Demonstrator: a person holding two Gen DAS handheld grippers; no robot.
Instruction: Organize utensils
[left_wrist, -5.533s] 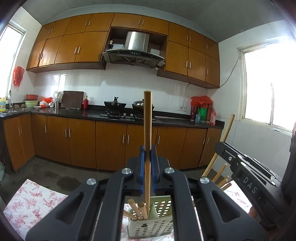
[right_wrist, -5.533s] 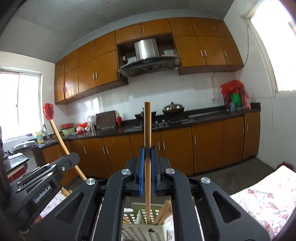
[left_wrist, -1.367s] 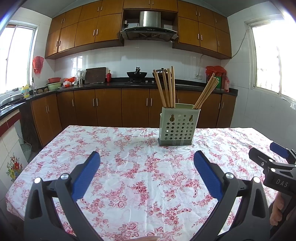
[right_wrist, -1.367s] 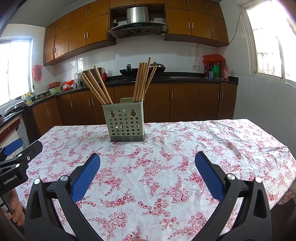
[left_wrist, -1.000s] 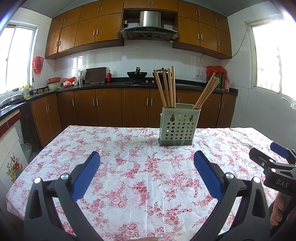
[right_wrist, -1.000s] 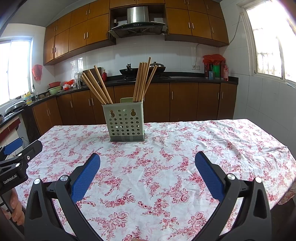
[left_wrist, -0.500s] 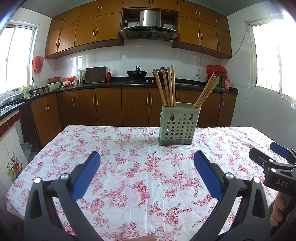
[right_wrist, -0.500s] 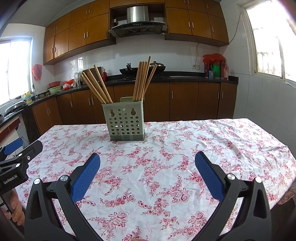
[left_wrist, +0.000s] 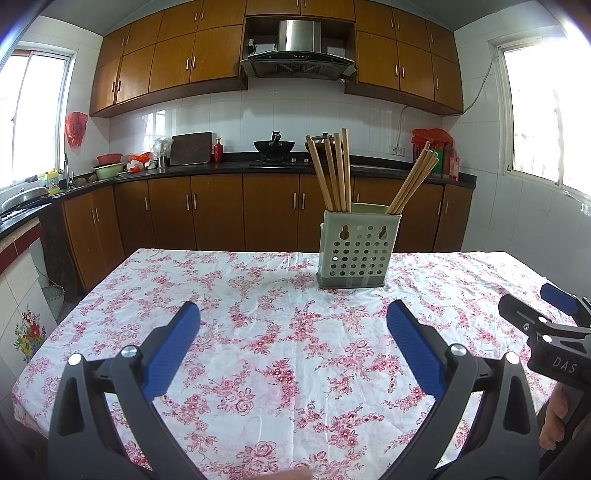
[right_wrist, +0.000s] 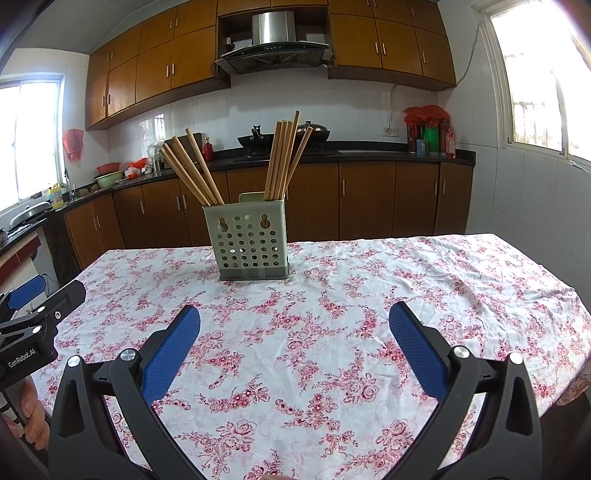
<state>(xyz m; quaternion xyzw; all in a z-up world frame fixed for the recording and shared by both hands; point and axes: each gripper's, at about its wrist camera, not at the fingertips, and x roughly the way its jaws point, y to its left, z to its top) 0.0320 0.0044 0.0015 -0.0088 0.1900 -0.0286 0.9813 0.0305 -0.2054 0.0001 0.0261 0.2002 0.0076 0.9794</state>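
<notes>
Kitchen; table (left_wrist: 258, 332) wearing floral cloth. Holder (left_wrist: 356, 249) standing mid-table, hiding the lower ends of the chopsticks (left_wrist: 334, 170). Left claw (left_wrist: 293, 345) and right claw (right_wrist: 295, 345) hanging spread wide, gripping nothing.

Utensil holder (left_wrist: 357, 251): pale green plastic, matt, perforated wall.
Chopsticks (left_wrist: 334, 173): bare light wood, smooth, matt.
Tablecloth (left_wrist: 258, 332): white cloth, red floral print, creased, matt.
Left gripper (left_wrist: 293, 347): black matt plastic frame, silver metal screw heads; pads (left_wrist: 173, 347) blue, fine dotted rubbery texture.
Right gripper (right_wrist: 294, 347): same black plastic, same blue textured pads (right_wrist: 413, 349).
Cabinets (left_wrist: 214, 210): brown wood, satin sheen, slim metal handles.
Range hood (left_wrist: 297, 51): brushed metal.
Wall tiles (left_wrist: 240, 118): white, glossy.
Countertop (left_wrist: 221, 168): dark, polished.
</notes>
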